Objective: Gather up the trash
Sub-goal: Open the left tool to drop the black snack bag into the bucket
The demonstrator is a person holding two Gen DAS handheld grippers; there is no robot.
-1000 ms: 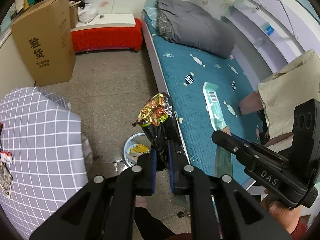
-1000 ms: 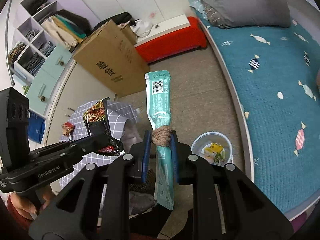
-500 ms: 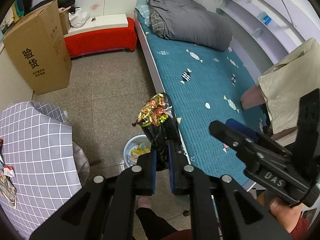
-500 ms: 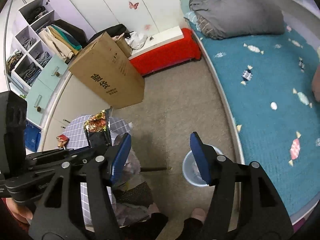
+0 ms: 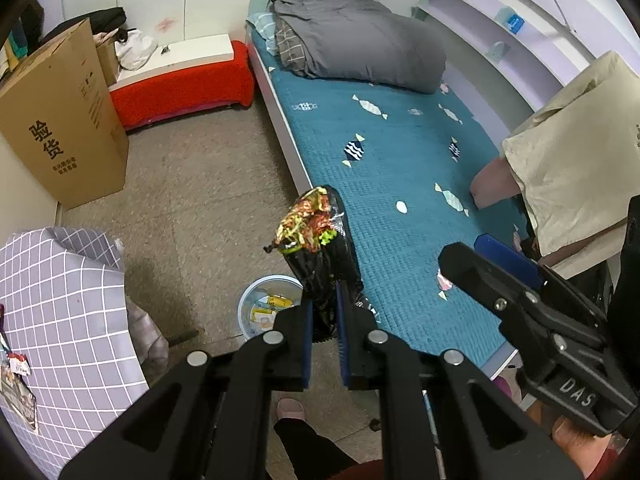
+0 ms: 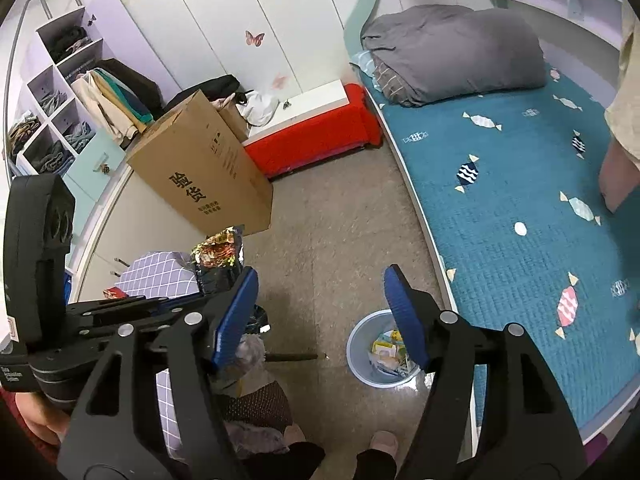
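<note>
Teal pouch gone; R gripper (image 6: 320, 312) jaws just spread – empty; L gripper (image 5: 323, 332) pinching snack bag (image 5: 316, 248).

Cardboard box (image 5: 64, 128): "验货". Right gripper (image 5: 500, 276) body: "DAS".

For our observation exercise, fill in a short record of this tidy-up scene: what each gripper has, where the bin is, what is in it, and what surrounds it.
left gripper: jaws shut on a black snack wrapper, held above the floor
right gripper: jaws have just been opening, nothing between them
waste bin: pale blue, on the floor beside the bed
bin contents: yellow and white packaging, details unclear
nearby: cardboard box, red bench, checked cloth
next step, likely: drop the wrapper into the bin
</note>
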